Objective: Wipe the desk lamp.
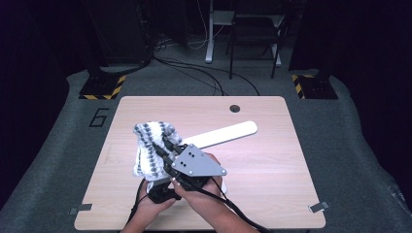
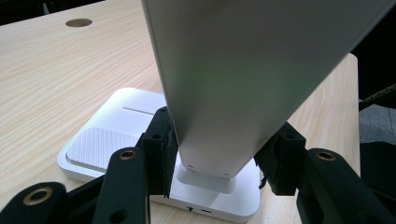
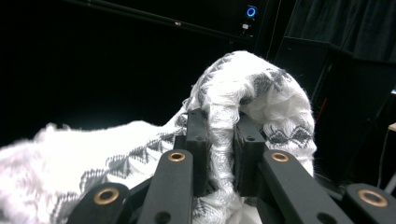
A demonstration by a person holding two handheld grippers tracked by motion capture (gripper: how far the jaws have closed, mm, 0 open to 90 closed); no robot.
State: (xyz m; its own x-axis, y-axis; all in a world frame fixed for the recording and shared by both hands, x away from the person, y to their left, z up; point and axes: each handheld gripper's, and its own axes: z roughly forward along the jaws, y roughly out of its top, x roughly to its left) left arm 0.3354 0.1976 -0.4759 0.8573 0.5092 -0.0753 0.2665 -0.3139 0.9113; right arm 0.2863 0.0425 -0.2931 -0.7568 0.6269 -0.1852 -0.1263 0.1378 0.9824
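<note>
A white desk lamp lies low on the wooden table (image 1: 272, 165), its long flat arm (image 1: 228, 133) reaching toward the back right. My left gripper (image 2: 217, 154) is shut on that arm (image 2: 243, 84) just above the hinge, over the lamp's square white base (image 2: 112, 140). A fuzzy white cloth with a grey pattern (image 1: 149, 145) hangs at the left of the lamp arm. My right gripper (image 1: 164, 147), topped by its grey plate, is shut on a fold of the cloth (image 3: 261, 93); the pads (image 3: 198, 140) squeeze the fabric. Both hands sit close together at the table's near edge.
A round cable hole (image 1: 235, 108) sits near the table's far edge. Beyond the table stand two posts with yellow-black striped feet (image 1: 102, 87), floor cables and a desk frame (image 1: 252, 29). Bare tabletop lies to the right and far left.
</note>
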